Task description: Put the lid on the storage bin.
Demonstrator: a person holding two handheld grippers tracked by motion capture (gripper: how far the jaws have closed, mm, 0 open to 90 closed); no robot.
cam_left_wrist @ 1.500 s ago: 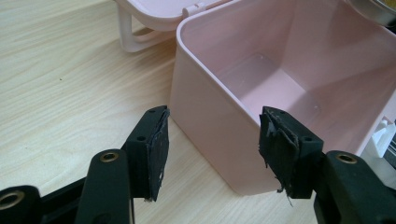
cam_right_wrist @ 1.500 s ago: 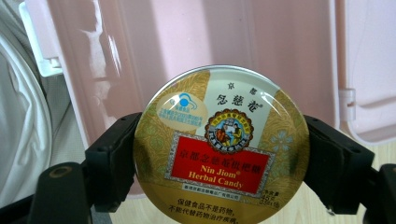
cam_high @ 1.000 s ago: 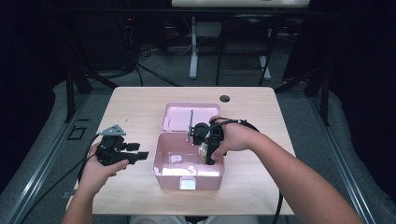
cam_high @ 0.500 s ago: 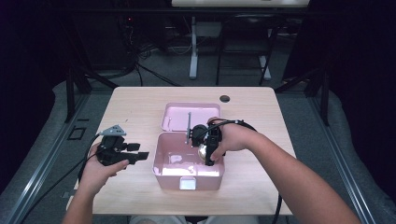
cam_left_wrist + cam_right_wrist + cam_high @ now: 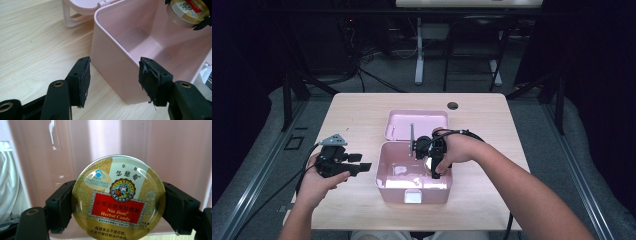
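The round candy tin [image 5: 118, 197] sits clamped between the right gripper [image 5: 118, 202]'s jaws, hanging inside the open pink box [image 5: 384, 180]. The left gripper [image 5: 113, 80] gapes wide and empty, the box's near corner just beyond its jaws.

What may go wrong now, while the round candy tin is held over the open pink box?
The right gripper pinches the candy tin only at its smooth curved rim, so it might slip and drop hard into the pink box. The left gripper is open beside the box, not holding it, so a bump on the wall could push the box.
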